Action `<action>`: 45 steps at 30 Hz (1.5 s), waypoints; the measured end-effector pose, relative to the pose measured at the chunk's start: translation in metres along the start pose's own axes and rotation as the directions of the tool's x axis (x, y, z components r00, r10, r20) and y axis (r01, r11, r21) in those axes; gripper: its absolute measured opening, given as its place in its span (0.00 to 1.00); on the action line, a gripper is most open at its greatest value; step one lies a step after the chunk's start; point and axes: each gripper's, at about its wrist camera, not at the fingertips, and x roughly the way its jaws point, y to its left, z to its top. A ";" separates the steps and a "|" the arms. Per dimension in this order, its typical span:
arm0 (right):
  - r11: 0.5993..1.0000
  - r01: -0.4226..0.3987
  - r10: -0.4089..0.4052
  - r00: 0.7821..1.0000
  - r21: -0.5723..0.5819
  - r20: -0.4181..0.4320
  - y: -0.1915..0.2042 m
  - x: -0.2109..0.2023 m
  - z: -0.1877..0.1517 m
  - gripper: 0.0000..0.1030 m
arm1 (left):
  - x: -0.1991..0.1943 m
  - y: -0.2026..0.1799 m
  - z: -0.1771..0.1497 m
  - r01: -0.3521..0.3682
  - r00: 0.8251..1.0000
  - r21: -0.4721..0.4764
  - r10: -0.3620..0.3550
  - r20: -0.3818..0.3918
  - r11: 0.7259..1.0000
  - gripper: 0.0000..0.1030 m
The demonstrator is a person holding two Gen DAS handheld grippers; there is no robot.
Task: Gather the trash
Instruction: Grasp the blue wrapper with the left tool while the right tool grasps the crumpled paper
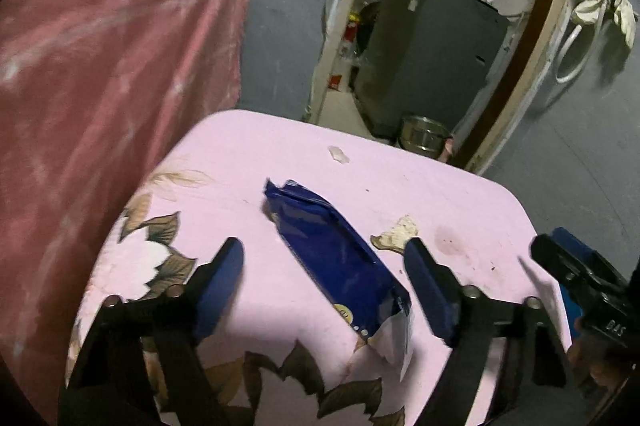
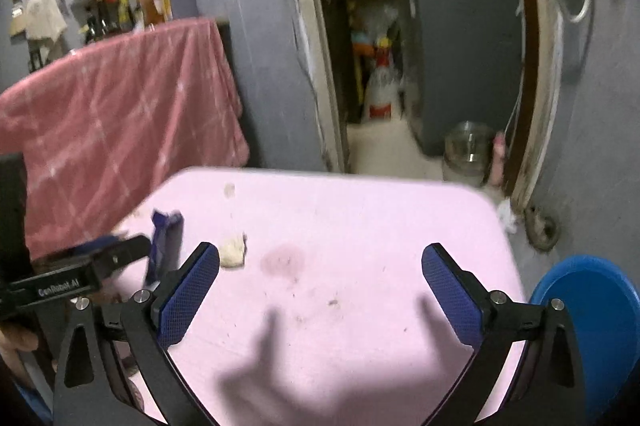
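A dark blue snack wrapper (image 1: 332, 250) lies torn open on the pink flowered tablecloth (image 1: 248, 162). My left gripper (image 1: 325, 246) straddles it, open, with a gap on each side of the wrapper. A beige paper scrap (image 1: 396, 234) lies just past the right finger, and a small white scrap (image 1: 338, 153) sits farther back. In the right wrist view my right gripper (image 2: 320, 254) hovers open over bare cloth with nothing between its fingers. The wrapper (image 2: 166, 238) and the beige scrap (image 2: 234, 250) lie to its left.
A blue round basin (image 2: 588, 306) stands beside the table's right edge. A pink blanket (image 1: 100, 66) drapes furniture on the left. Beyond the table an open doorway shows a grey cabinet (image 1: 432, 58) and a steel pot (image 1: 424, 134). A stain (image 2: 284, 260) marks the cloth.
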 end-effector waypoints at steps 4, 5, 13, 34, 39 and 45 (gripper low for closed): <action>1.000 -0.021 0.021 0.999 -0.006 -0.047 0.001 0.010 0.005 0.90 | 0.010 -0.006 0.006 0.011 0.999 0.024 -0.009 -0.052 1.000 0.48; 1.000 -0.025 0.024 0.998 -0.015 -0.062 0.003 0.014 0.005 0.89 | 0.011 -0.005 0.007 0.026 0.998 0.025 -0.024 -0.062 0.999 0.45; 0.995 -0.079 0.067 0.981 -0.060 -0.180 0.019 0.044 0.007 0.77 | 0.006 -0.003 0.020 0.064 0.993 0.063 -0.057 -0.102 0.996 0.16; 0.953 -0.180 0.106 0.951 -0.242 -0.291 0.077 0.091 0.002 0.43 | 0.000 0.015 0.026 0.095 0.986 0.053 -0.087 -0.145 0.994 0.06; 0.937 -0.217 0.131 0.944 -0.272 -0.302 0.083 0.093 0.001 0.43 | 0.000 0.015 0.026 0.092 0.986 0.056 -0.083 -0.148 0.994 0.06; 0.935 -0.214 0.122 0.943 -0.285 -0.309 0.085 0.095 0.001 0.30 | -0.002 0.011 0.025 0.086 0.985 0.058 -0.076 -0.153 0.995 0.06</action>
